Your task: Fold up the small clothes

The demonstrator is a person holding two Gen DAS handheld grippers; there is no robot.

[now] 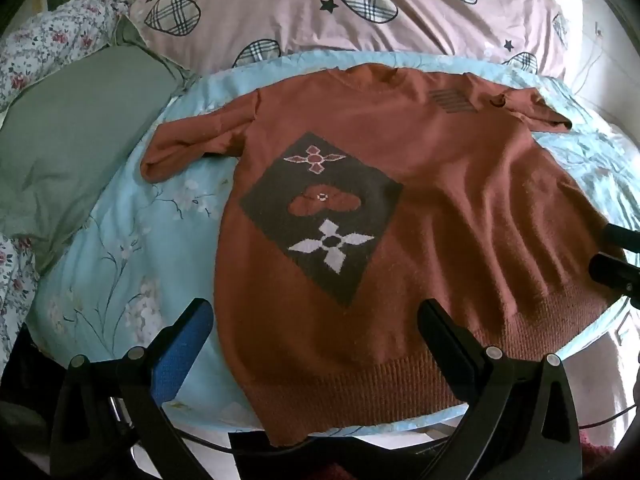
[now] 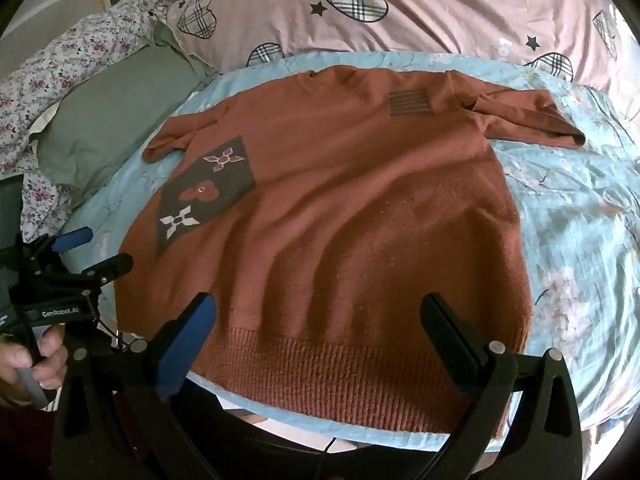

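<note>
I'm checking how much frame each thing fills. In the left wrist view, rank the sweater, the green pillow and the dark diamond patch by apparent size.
1. sweater
2. green pillow, partly cut off by the frame edge
3. dark diamond patch

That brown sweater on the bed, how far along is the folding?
Done: the brown sweater lies spread flat on the blue quilt. In hand: nothing; the left hand-held gripper and right hand-held gripper hover open above the hem. Left: every fold, sleeves included.
</note>
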